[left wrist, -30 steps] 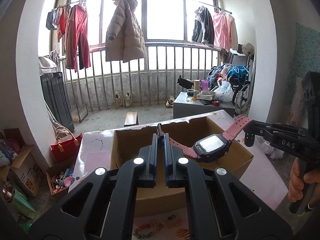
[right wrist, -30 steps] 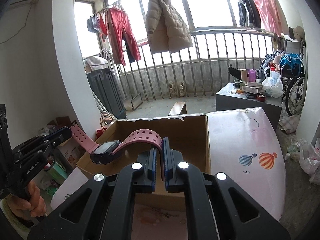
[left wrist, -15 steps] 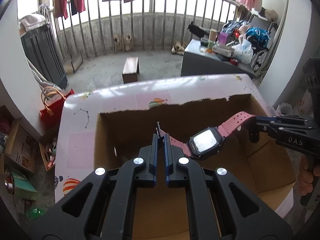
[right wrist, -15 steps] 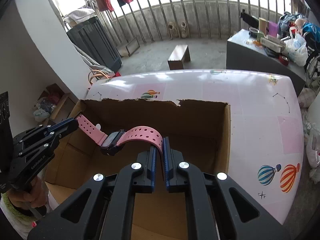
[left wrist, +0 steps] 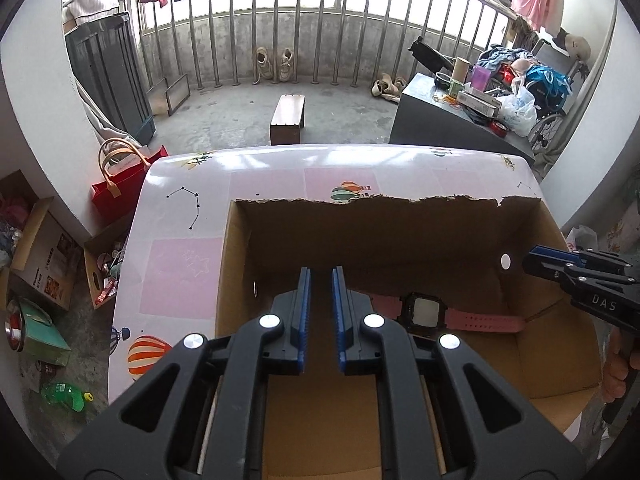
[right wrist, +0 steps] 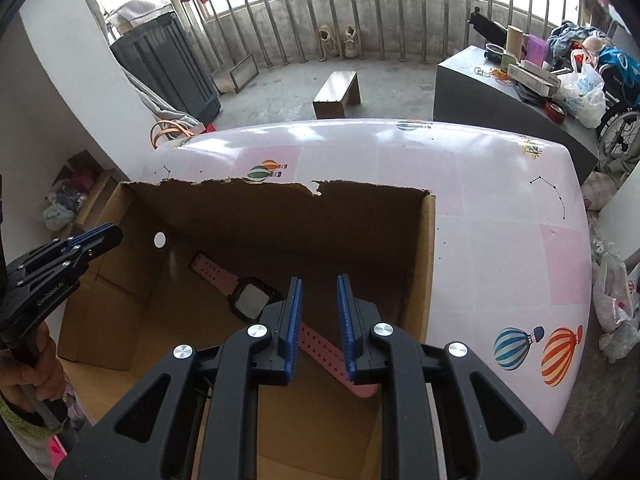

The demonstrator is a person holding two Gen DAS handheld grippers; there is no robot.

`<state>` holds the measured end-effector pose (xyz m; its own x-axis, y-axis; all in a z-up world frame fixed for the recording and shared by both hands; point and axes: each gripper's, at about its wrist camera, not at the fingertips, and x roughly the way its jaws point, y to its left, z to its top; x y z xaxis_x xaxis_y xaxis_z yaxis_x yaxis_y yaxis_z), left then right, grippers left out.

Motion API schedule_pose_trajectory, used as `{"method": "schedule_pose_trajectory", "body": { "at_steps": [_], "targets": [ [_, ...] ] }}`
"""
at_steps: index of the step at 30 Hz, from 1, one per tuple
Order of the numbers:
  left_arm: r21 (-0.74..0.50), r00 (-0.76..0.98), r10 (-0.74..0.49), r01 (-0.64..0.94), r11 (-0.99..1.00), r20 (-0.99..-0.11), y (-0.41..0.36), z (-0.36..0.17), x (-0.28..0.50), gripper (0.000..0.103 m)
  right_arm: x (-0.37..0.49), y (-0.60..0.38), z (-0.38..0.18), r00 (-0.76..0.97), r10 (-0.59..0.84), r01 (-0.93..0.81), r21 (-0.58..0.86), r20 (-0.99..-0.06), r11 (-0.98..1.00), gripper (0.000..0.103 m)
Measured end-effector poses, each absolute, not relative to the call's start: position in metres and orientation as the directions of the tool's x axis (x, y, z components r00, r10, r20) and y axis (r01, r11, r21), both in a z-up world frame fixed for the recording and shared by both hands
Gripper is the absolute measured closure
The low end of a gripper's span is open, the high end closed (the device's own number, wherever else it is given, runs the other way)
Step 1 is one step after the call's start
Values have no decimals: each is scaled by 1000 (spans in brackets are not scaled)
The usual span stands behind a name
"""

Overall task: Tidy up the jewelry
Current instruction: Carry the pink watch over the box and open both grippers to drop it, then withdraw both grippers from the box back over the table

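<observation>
1. Right now the watch point(right wrist: 253, 301) lies flat on the floor of the cardboard box point(right wrist: 428, 264), face up, pink strap stretched out to both sides
2. Left jaws point(left wrist: 320, 314): a narrow gap, nothing between the blue pads; they have just been opening. One end of the pink strap shows just past my right finger point(left wrist: 340, 316), not touching that I can see
3. Right jaws point(right wrist: 319, 324): parted a bit wider than the left, also just been opening. A length of strap runs through the gap in the right wrist view, but it lies below on the box floor and the pads are not pressing on it
4. Both jaws point steeply down into the box from its near side; in each wrist view the other tool's tips hang over the box's side wall
5. Box sits on the pink bench point(right wrist: 500, 208) with balloon prints; its far rim is torn and ragged
6. A hand point(right wrist: 28, 376) grips the left tool's handle at the edge of the right wrist view
7. Beyond the bench: a small wooden stool point(left wrist: 287, 118), a red bag point(left wrist: 120, 180)
</observation>
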<state>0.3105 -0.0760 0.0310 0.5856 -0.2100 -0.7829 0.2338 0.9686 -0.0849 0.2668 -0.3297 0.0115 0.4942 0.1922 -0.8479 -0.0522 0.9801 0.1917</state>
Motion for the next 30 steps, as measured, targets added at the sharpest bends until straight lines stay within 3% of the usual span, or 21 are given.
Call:
{"method": "schedule_pose_trajectory", "body": {
  "at_steps": [7,10,18,30],
  "targets": [
    [-104,648,-235,234,967,-724,-54,52,278,93,263,-325,25,510,238,-83,228,-826,970,84],
    [-119,697,-255,239,964,-671,-42,65,253,93,256,-316,29,490,287,-128,258,-823,958,77],
    [-115,787,-252,228,967,-562,-9,74,179,88,244,-284,24,384,386,-228,319,-839,920,77],
    [-143,841,-247,202,969,-481,29,47,102,82,291,-220,-48,-15,329,-319,317,-944,893,77]
  ]
}}
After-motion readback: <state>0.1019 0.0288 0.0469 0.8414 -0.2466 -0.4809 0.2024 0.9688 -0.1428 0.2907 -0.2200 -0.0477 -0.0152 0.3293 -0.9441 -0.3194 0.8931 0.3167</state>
